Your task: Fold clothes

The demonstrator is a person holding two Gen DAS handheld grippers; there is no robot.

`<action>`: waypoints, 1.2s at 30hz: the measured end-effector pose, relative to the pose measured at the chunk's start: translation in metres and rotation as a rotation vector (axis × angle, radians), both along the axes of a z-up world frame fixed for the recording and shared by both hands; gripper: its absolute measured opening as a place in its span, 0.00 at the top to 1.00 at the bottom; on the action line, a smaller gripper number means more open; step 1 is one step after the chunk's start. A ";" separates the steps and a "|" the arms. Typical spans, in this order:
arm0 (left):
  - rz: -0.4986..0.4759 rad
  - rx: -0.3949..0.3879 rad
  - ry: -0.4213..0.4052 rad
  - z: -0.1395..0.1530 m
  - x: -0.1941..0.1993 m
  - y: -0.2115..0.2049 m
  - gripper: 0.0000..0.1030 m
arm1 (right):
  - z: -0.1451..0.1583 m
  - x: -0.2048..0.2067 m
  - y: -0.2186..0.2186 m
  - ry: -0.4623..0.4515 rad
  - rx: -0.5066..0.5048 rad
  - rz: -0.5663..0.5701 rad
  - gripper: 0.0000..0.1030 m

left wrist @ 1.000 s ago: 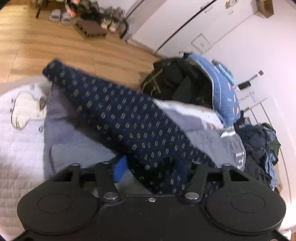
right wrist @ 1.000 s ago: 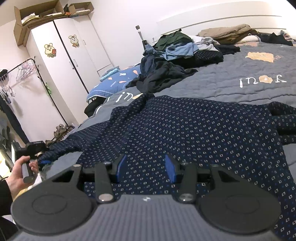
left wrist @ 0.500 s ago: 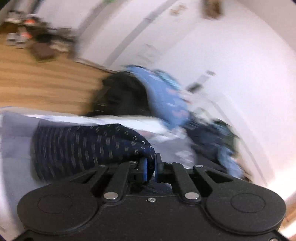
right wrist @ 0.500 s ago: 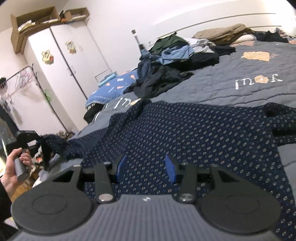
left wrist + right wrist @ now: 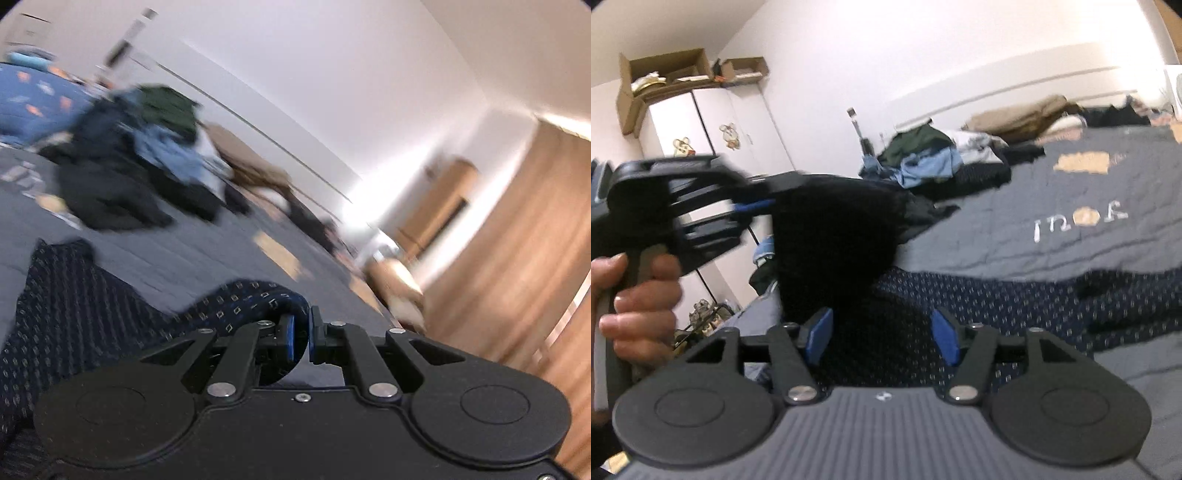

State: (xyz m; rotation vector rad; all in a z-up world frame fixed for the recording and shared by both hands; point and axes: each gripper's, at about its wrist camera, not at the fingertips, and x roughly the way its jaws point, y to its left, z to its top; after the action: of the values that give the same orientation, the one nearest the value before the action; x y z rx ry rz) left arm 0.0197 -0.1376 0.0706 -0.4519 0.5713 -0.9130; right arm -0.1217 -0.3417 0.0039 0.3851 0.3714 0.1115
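Left gripper [image 5: 300, 334] clamped on navy square-dotted shirt [image 5: 85, 317], lifted at 10 o'clock over grey quilted bed [image 5: 1052, 236]; right gripper [image 5: 882, 336] spread wide, empty, above shirt body

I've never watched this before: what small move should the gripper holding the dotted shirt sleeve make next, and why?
Probably lower the sleeve onto the shirt's body and let go: the left gripper holds it lifted, while the right gripper hangs open above the shirt.

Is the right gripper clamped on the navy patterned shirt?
No, the right gripper has its jaws wide apart above the navy patterned shirt.
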 end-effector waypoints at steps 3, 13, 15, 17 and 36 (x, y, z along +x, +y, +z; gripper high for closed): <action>-0.057 0.030 0.003 -0.006 -0.011 -0.020 0.93 | 0.002 0.002 0.000 -0.007 -0.041 -0.010 0.37; -0.109 0.094 0.017 -0.005 -0.012 -0.025 0.93 | -0.004 0.013 0.024 -0.038 -0.141 0.015 0.33; -0.111 0.109 0.009 -0.004 -0.017 -0.024 0.93 | -0.003 0.012 0.026 -0.060 -0.137 0.016 0.33; -0.113 0.119 0.011 -0.005 -0.018 -0.024 0.93 | -0.001 0.010 0.023 -0.079 -0.115 0.017 0.33; -0.088 0.207 0.043 -0.014 -0.025 0.015 0.46 | -0.011 0.013 -0.035 -0.033 0.106 -0.248 0.95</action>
State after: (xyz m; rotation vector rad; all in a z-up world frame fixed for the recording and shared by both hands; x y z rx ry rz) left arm -0.0051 -0.1231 0.0562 -0.2618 0.7213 -0.9184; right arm -0.1087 -0.3763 -0.0074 0.5306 0.2830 -0.1049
